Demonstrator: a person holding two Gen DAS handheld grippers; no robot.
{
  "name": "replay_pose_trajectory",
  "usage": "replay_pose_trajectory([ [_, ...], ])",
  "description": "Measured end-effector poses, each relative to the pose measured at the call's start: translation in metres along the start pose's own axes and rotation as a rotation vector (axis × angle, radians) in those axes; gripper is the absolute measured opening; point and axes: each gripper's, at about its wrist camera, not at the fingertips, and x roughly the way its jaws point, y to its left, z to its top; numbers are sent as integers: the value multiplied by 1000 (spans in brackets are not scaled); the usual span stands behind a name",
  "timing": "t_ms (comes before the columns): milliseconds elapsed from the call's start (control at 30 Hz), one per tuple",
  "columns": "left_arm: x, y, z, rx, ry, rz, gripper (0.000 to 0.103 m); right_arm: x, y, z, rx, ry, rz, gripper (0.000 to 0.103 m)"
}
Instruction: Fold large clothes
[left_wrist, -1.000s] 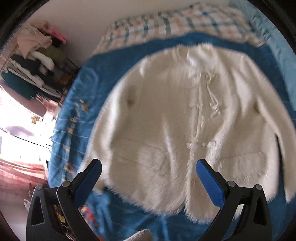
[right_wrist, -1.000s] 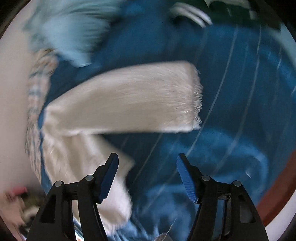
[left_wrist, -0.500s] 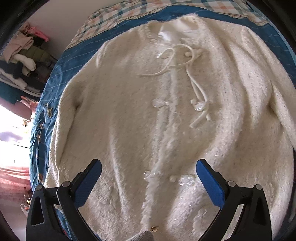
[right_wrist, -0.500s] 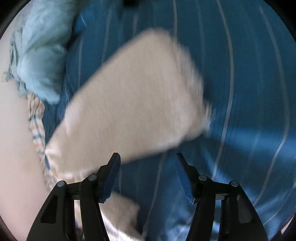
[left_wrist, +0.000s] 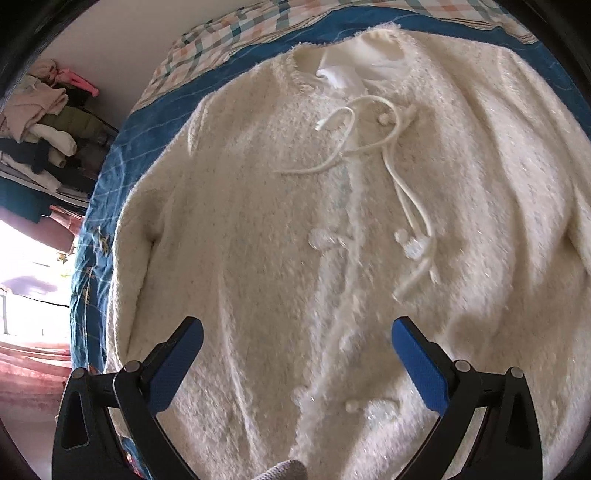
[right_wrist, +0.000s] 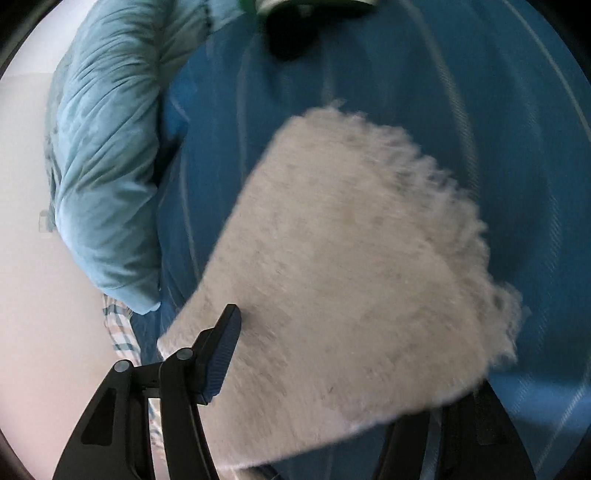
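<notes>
A cream fuzzy cardigan lies flat, front up, on a blue striped bedspread, with round buttons and a loose white drawstring near the collar. My left gripper is open and empty, hovering over the cardigan's lower front placket. In the right wrist view the cardigan's sleeve end lies between the jaws of my right gripper. The jaws stand apart. The left finger shows beside the sleeve; the sleeve covers the right finger.
A plaid sheet lies at the head of the bed. A light blue pillow or duvet lies left of the sleeve. Stacked clothes on shelves stand past the bed's left edge. A dark object lies at the top.
My left gripper moved in over the cardigan and now drifts slightly back toward the hem. My right gripper closed in on the sleeve end, which now fills the space between its jaws.
</notes>
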Motion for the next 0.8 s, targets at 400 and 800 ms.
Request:
replay_pose_trajectory([
  [400, 0, 42, 1, 4, -33, 89, 103, -80, 172, -30, -354, -52, 133, 6],
  [800, 44, 169, -12, -217, 78, 150, 103, -31, 386, -311, -994, 198, 261, 6],
])
